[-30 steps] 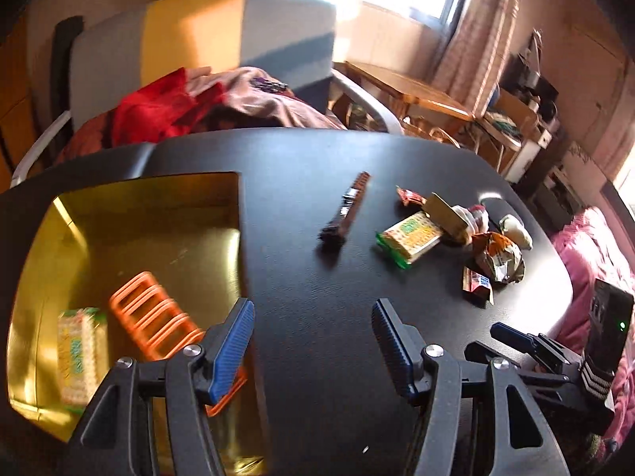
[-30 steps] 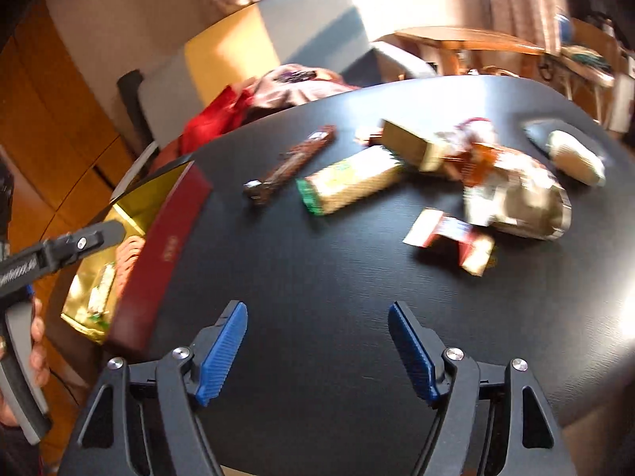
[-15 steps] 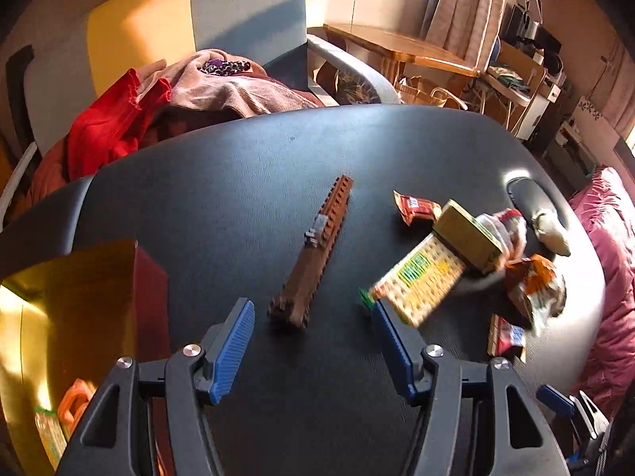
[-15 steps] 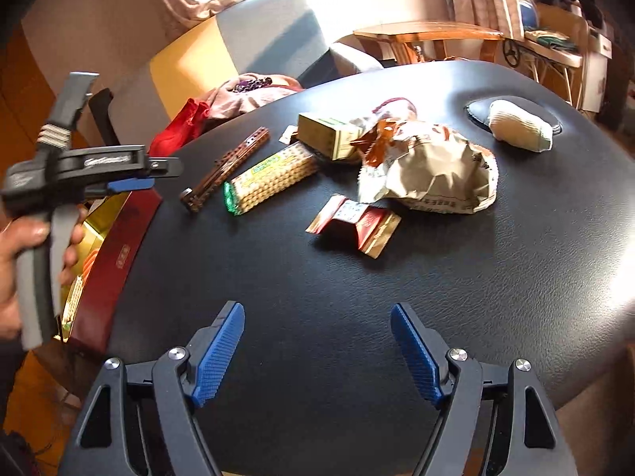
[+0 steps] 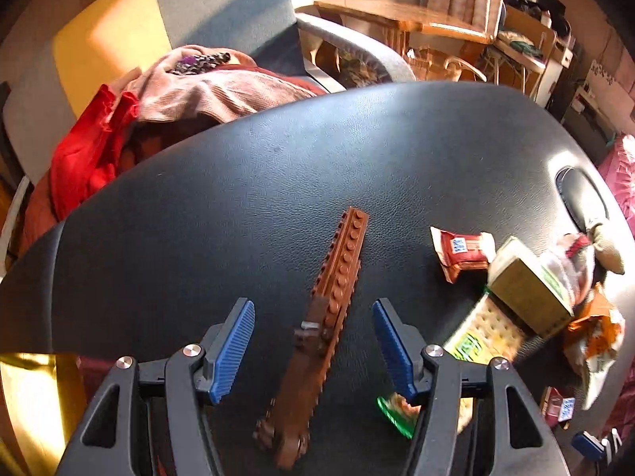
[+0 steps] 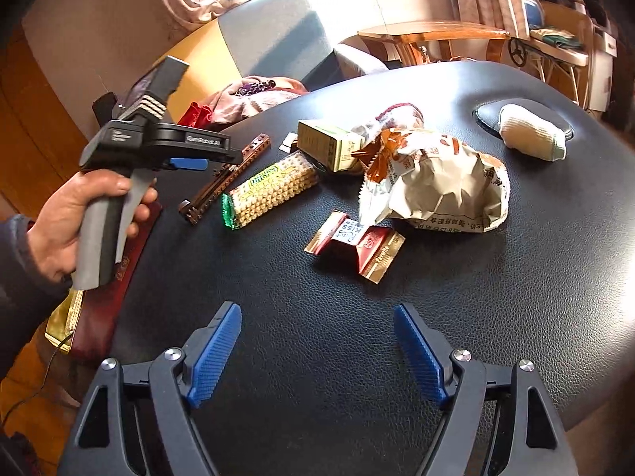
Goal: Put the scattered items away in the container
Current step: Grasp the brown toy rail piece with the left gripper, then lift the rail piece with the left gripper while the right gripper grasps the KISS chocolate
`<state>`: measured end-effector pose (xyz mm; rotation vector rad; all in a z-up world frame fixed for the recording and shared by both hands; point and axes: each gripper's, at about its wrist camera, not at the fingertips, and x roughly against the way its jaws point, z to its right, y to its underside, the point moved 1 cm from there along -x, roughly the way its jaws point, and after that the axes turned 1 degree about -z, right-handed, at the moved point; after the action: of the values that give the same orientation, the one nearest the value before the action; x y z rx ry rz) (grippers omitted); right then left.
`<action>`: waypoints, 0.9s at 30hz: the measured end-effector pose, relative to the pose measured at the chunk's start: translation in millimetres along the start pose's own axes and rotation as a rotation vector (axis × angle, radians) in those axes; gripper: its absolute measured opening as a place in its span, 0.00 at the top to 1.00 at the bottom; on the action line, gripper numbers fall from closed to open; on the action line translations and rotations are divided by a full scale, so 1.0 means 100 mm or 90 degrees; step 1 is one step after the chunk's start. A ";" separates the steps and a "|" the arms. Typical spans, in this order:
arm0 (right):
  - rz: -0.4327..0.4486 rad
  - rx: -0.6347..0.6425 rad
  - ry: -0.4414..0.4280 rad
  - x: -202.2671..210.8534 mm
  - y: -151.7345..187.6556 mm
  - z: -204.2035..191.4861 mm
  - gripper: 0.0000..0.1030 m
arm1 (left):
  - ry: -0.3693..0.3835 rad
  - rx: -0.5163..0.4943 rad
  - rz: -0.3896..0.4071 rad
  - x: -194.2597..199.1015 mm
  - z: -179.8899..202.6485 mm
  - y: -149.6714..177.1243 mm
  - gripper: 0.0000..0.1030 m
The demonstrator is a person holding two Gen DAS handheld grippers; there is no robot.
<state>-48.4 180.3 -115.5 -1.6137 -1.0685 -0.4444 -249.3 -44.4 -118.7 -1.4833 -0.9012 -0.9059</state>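
Your left gripper had its jaws spread wide, straddling the brown brick strip on the black table; the blue pads were apart from it on both sides, nothing pinched. Your right gripper was opening, jaws wide over bare tabletop, nothing between them.

The container, a gold-lined box with a dark red wall, sat at the table's left edge; its contents weren't visible.

The rest was still scattered on the table: a cracker pack with a green end just beside the strip, a small olive carton touching it, a crumpled paper bag, a red-and-gold candy wrapper, another red wrapper, and a rolled sock on a dark pad.

Readable writing: "GenRobot.AI" on the left gripper body. Bag and wrapper print was too small to read.
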 end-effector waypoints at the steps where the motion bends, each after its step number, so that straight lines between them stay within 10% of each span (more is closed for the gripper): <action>1: 0.000 -0.001 0.000 0.00 0.00 0.01 0.22 | -0.004 -0.002 -0.006 -0.05 0.00 -0.01 0.39; 8: 0.003 0.004 0.014 0.00 0.02 0.05 0.22 | 0.028 0.049 -0.005 -0.06 -0.09 0.15 0.63; 27: 0.001 0.156 -0.027 -0.11 -0.38 -0.14 0.47 | 0.100 0.133 -0.007 0.55 -0.10 1.48 0.77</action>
<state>-82.1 163.0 -97.5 -1.4112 -1.1083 -0.2676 -92.7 -64.4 -127.8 -1.2135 -0.8613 -0.8950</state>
